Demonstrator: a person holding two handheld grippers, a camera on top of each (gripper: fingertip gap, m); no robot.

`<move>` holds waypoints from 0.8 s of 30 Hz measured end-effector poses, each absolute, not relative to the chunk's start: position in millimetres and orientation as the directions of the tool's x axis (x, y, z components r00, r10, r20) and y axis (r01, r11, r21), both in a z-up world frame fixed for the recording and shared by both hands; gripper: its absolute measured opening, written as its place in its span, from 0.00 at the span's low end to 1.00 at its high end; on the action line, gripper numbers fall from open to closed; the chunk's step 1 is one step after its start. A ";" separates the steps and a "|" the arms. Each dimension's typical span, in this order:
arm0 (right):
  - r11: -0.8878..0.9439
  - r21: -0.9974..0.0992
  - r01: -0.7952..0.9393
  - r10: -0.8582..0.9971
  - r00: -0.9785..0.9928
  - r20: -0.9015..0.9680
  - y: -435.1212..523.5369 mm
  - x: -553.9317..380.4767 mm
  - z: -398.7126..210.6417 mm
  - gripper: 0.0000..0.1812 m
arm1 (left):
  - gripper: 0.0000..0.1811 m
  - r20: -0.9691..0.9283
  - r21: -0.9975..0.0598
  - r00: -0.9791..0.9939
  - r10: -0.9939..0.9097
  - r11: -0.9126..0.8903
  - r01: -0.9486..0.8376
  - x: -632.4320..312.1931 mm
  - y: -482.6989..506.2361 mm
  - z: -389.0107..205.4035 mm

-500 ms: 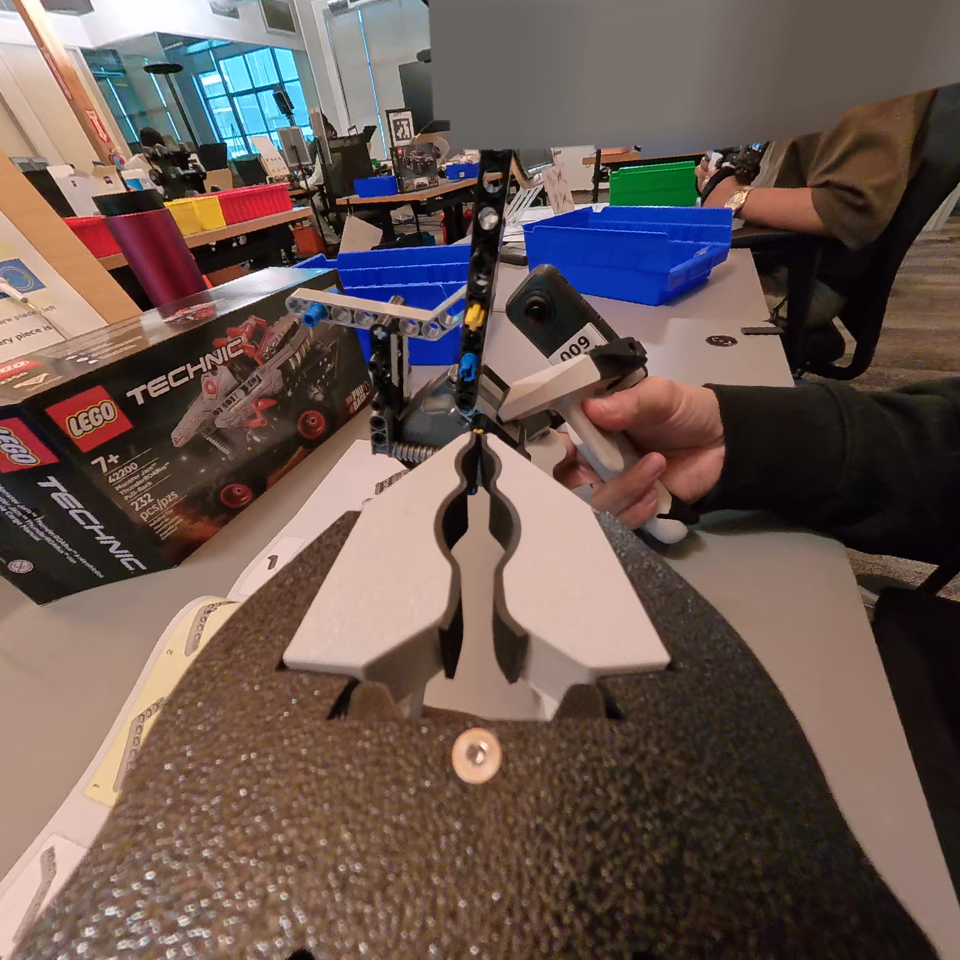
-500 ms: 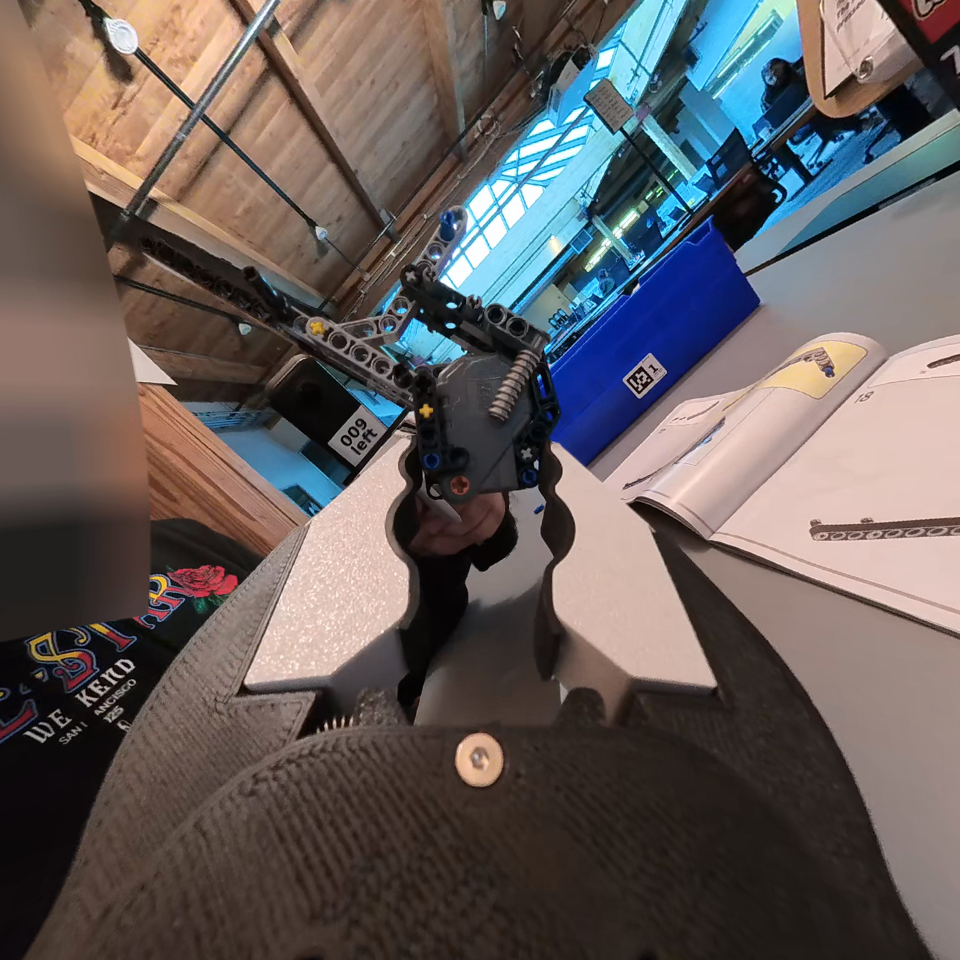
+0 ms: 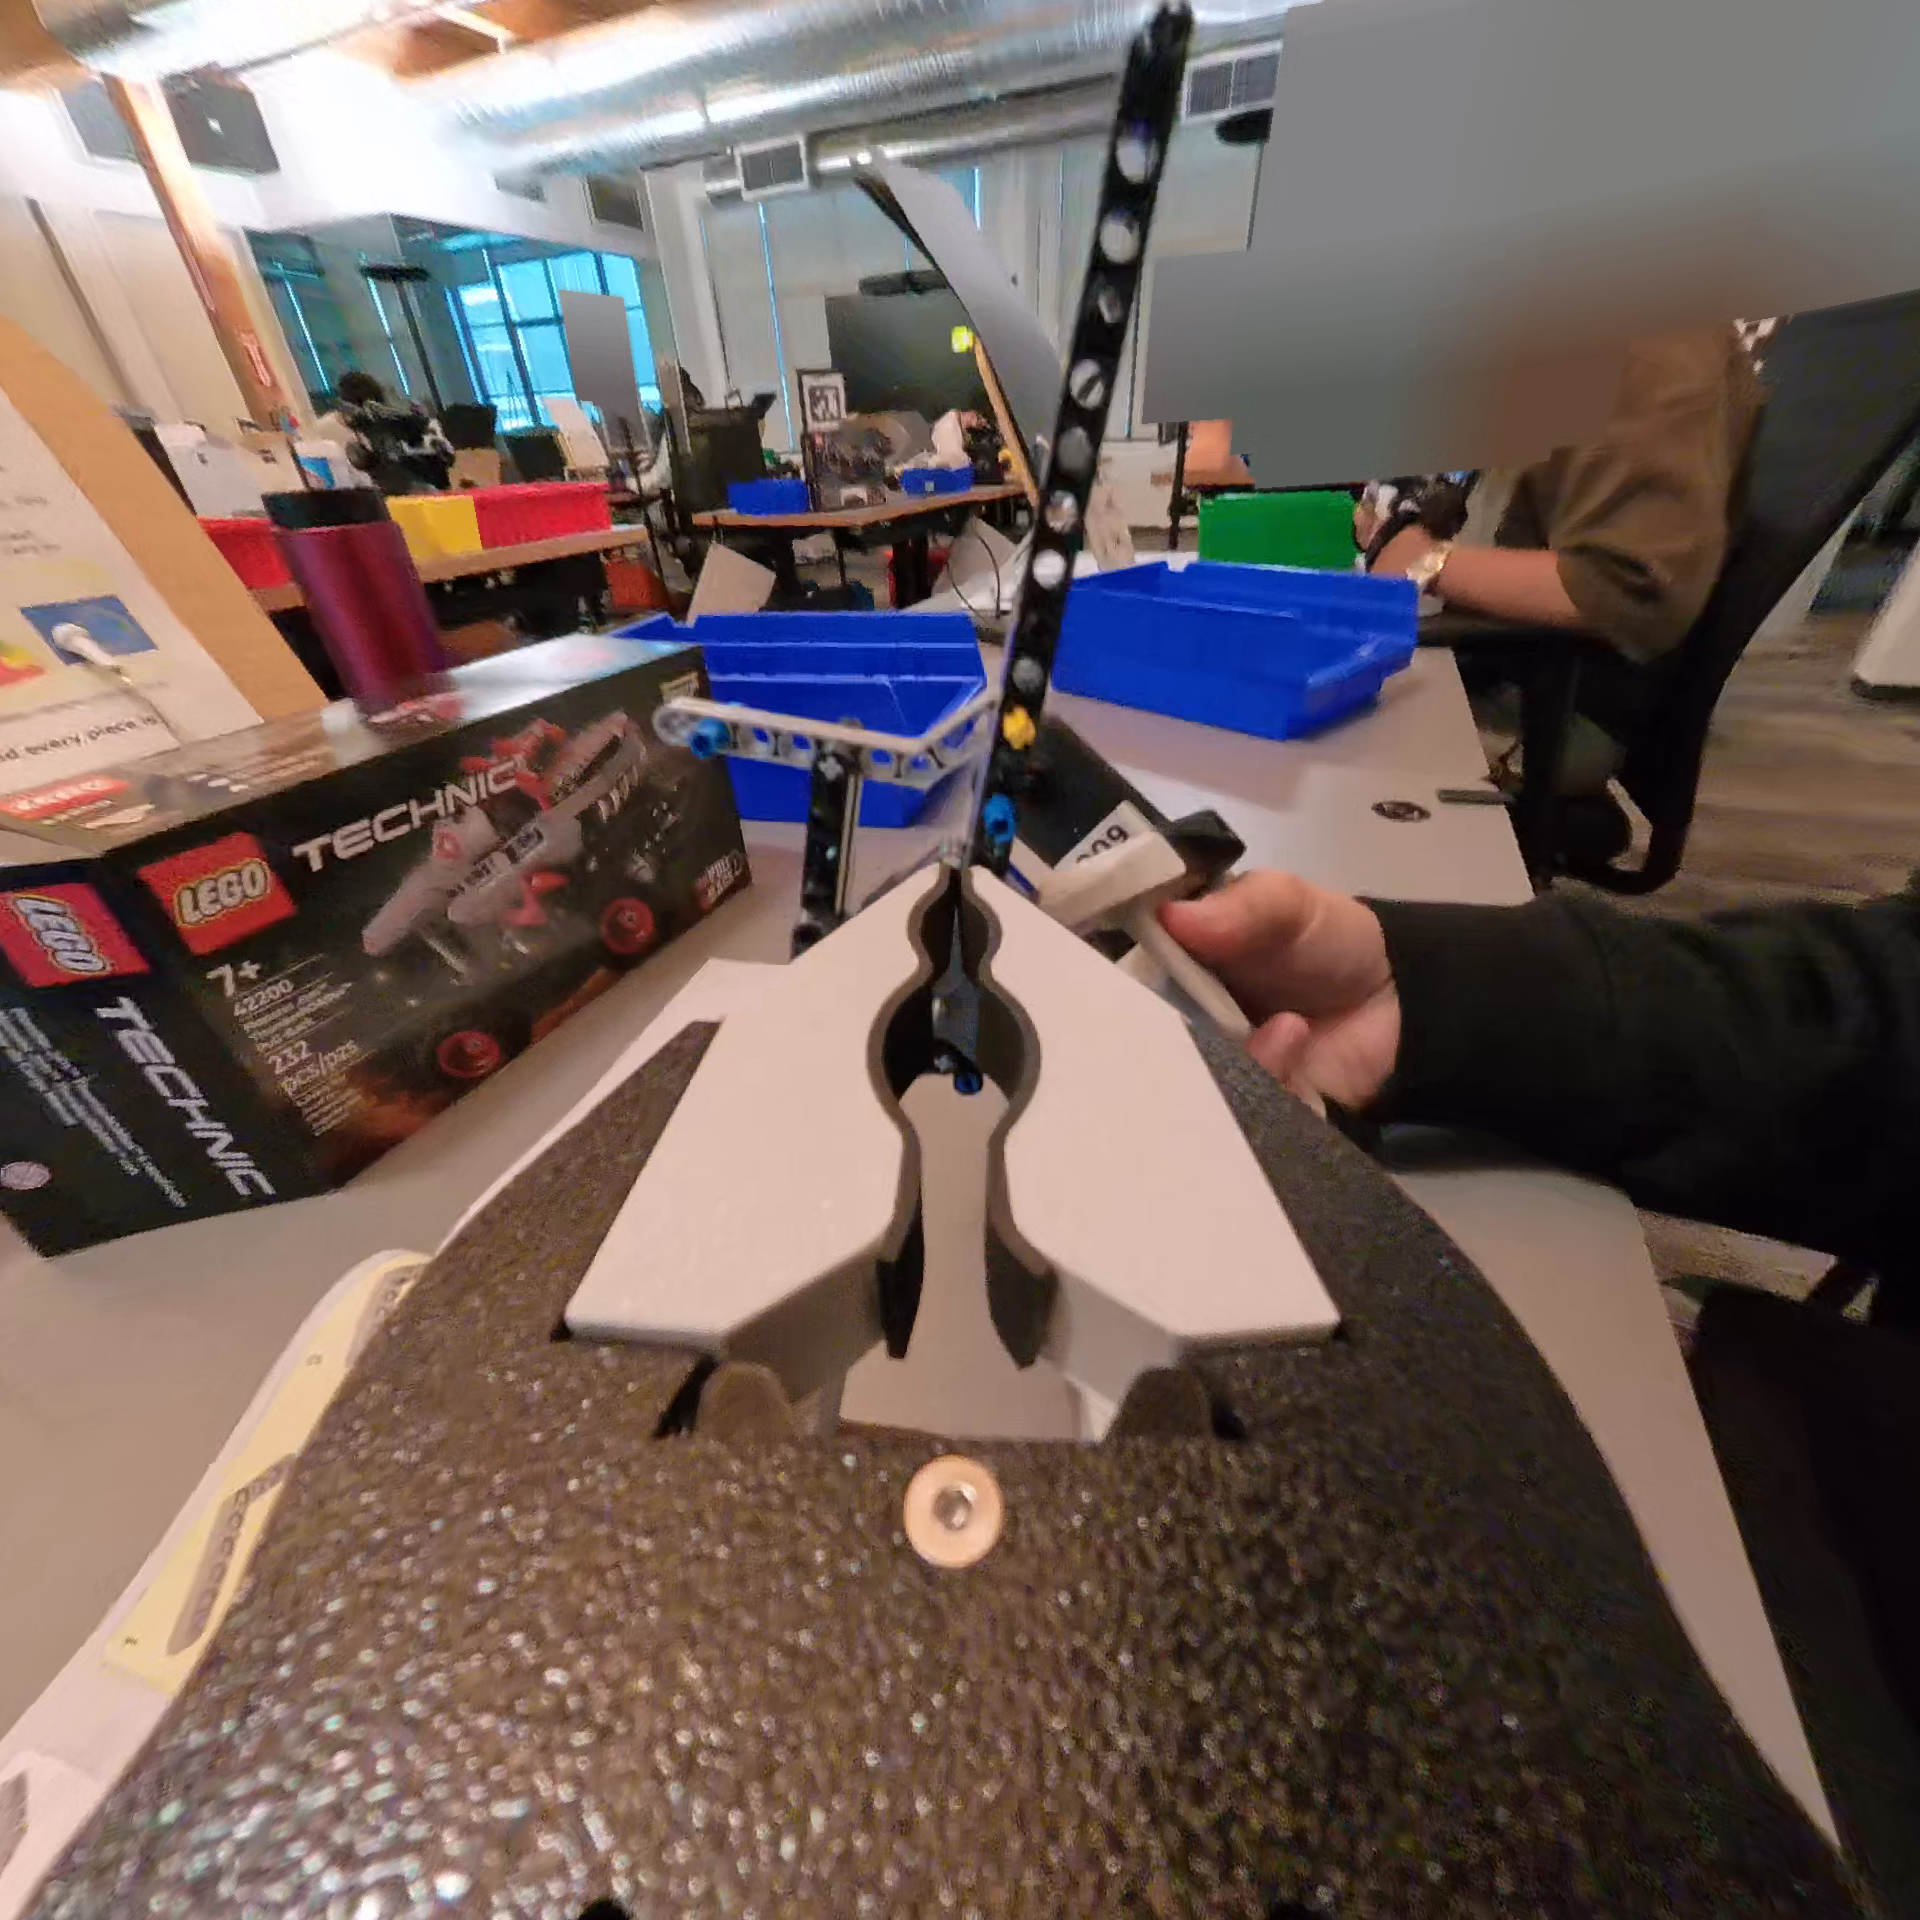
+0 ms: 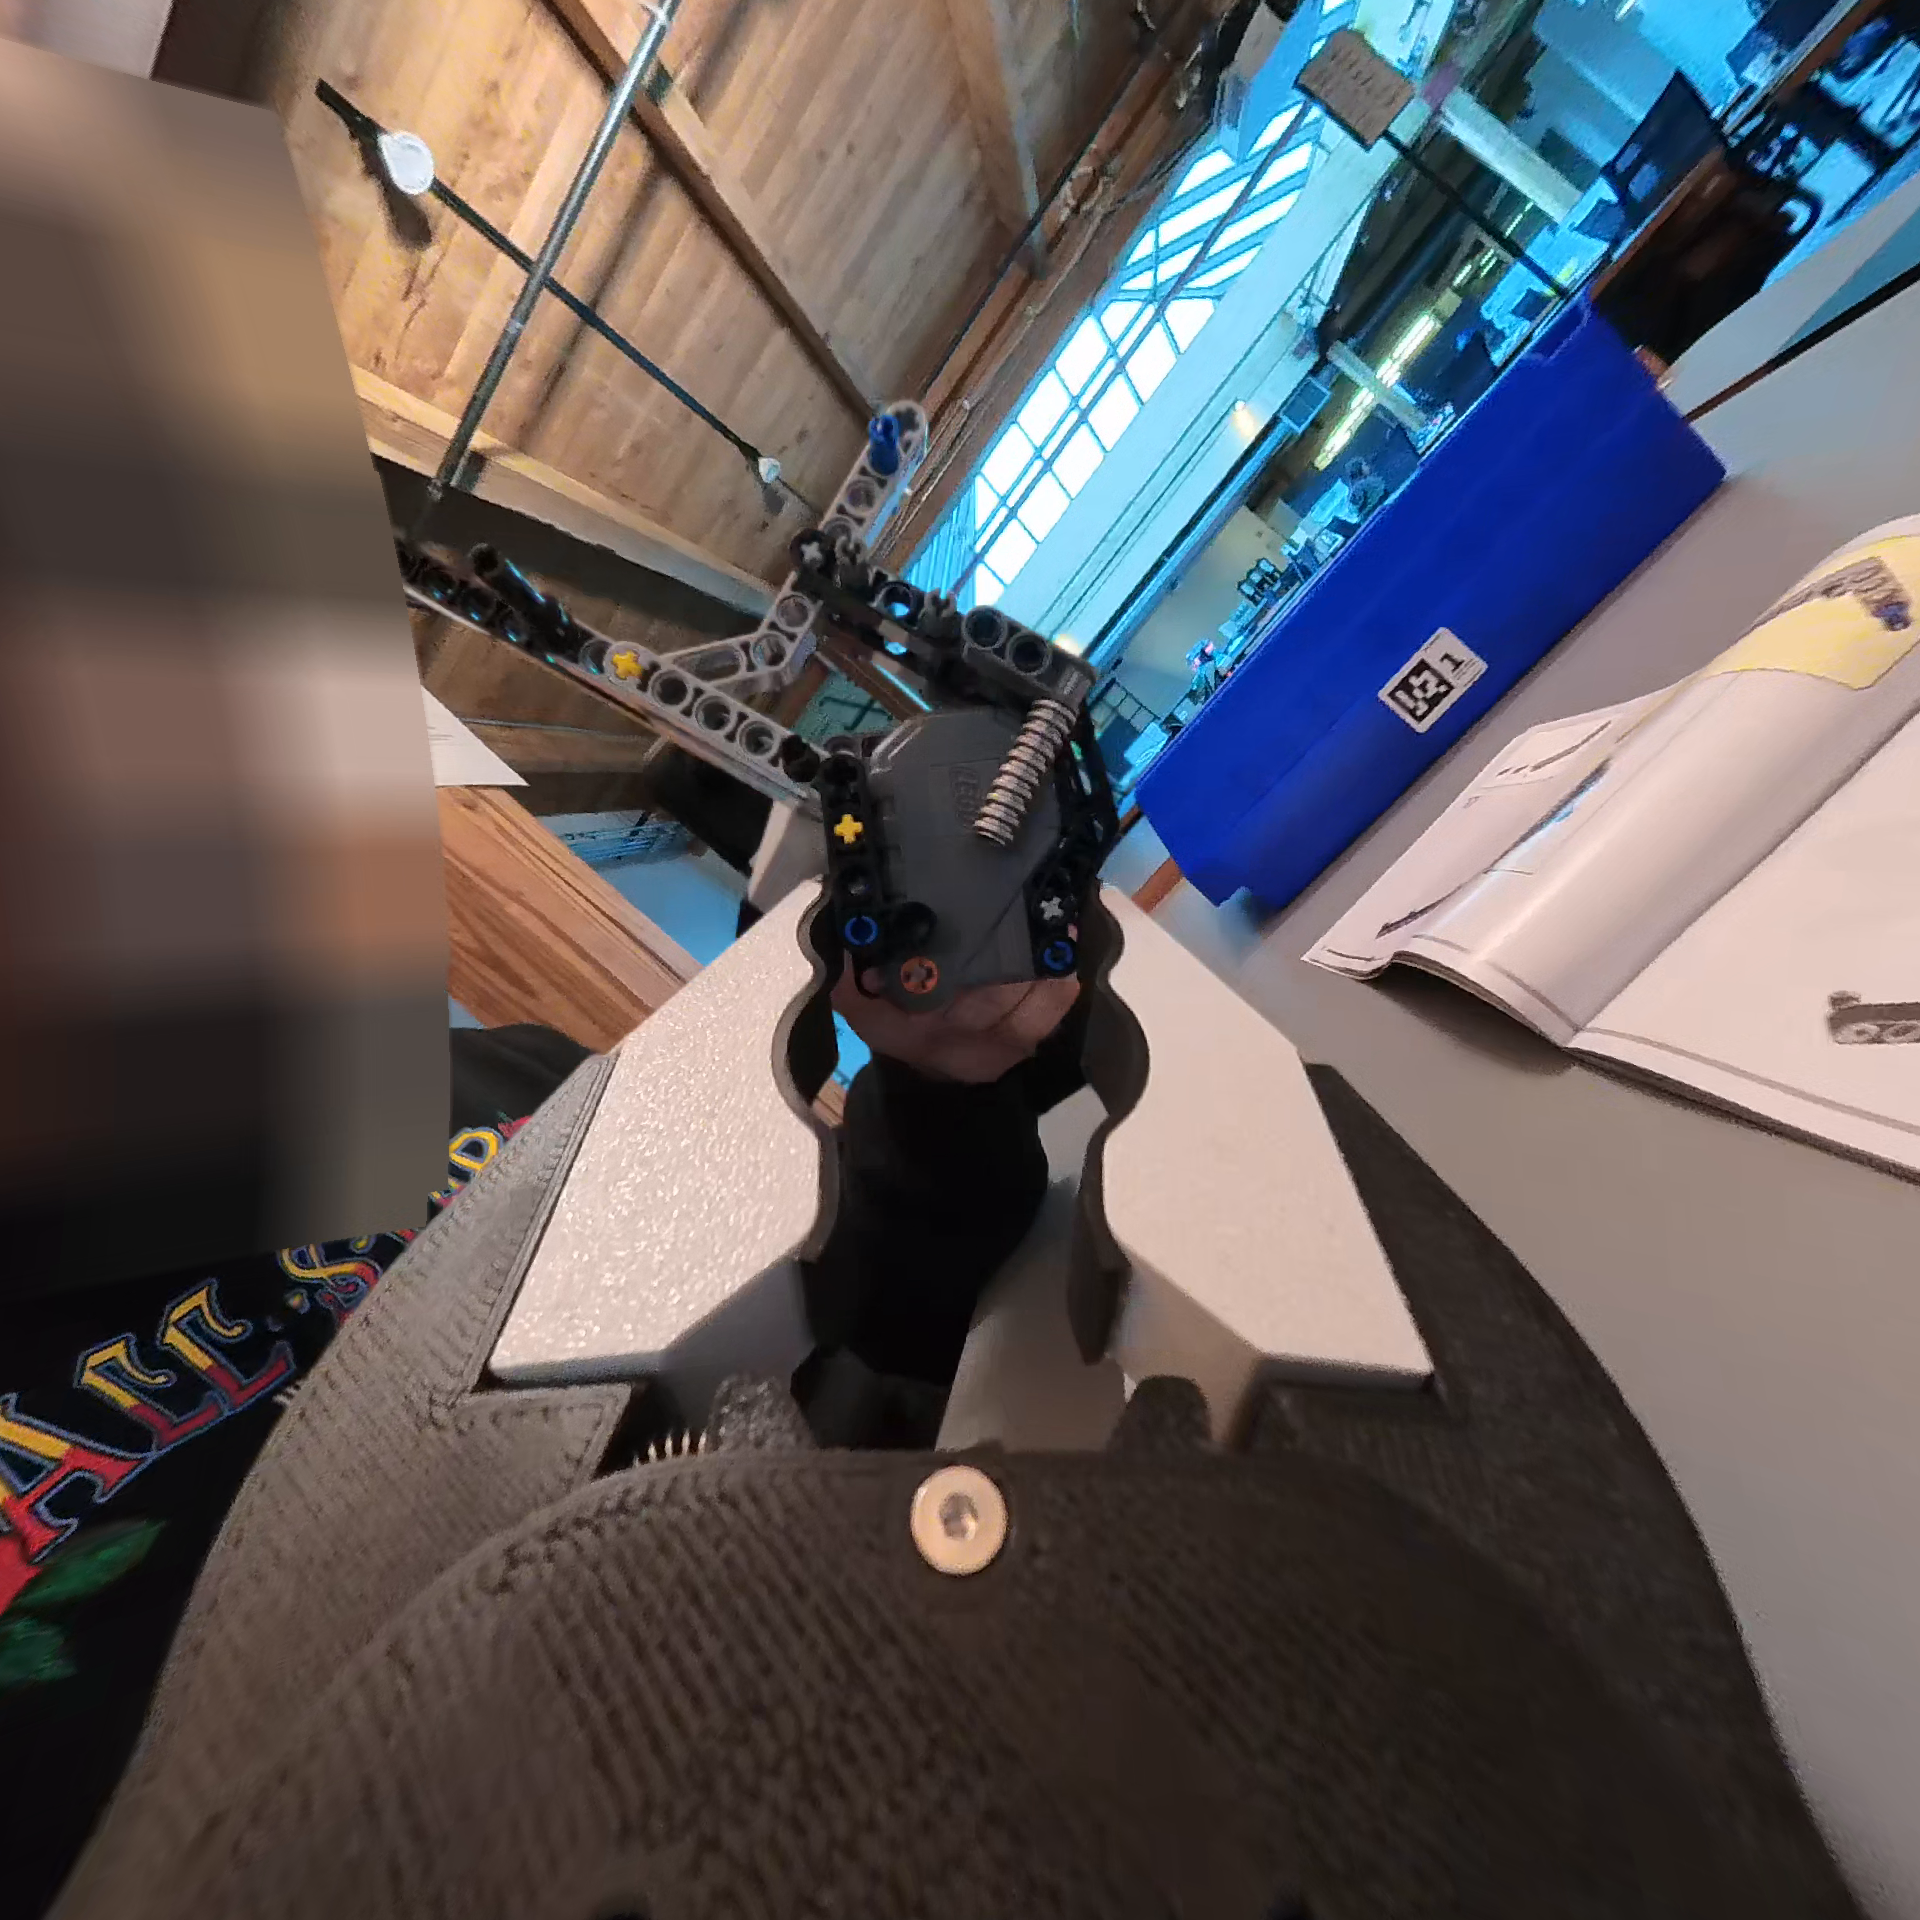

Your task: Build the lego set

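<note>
Setting: open workshop with wooden ceiling and large windows; grey tabletop (image 3: 1351, 821) carrying blue bins (image 3: 1226, 644) and, at centre left of the left wrist view, a printed black set box (image 3: 343, 914) bearing brand marks and lettering.

Item: lego assembly (image 4: 956, 852), held off the tabletop between both tools. Dark grey motor-like block with a metal spring, black frames, a light grey angled beam, and a long black beam (image 3: 1081, 436).

Left gripper (image 3: 956, 904): jaws nearly closed, pinching the assembly's thin lower edge. Against the earlier frame the view has tilted upward; the black beam now runs to the top edge, and the assembly sits deeper between the fingers.

Right gripper (image 4: 956, 966): jaws clamped on the block's lower end, as before; the assembly appears slightly higher in frame.

Open instruction booklet (image 4: 1662, 883), right edge of the right wrist view. A label sticker sits on one bin.
</note>
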State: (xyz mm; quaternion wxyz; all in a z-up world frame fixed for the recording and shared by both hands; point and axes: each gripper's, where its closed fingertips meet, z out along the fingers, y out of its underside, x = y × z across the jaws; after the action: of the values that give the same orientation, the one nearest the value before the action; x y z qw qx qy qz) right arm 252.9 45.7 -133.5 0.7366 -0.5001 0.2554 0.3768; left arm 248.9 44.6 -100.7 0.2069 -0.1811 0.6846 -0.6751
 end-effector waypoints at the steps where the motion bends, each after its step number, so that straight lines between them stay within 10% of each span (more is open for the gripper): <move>1: 0.215 -0.549 -0.807 0.308 0.590 -0.746 46.1 251.4 -131.9 0.24 | 0.00 -0.036 -0.999 -0.856 -0.516 0.023 0.028 246.9 45.1 -99.3; 24: 0.222 -0.531 -0.818 0.350 0.575 -0.739 44.0 250.2 -128.3 0.24 | 0.00 -0.025 -0.996 -0.898 -0.439 0.093 -0.018 239.2 41.3 -115.9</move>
State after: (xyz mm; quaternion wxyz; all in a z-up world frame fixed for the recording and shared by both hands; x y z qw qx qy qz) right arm 250.2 44.0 -128.3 0.7435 -0.4846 0.2415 0.3925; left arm 239.2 41.3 -115.9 0.1607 -0.1583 0.7214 -0.6547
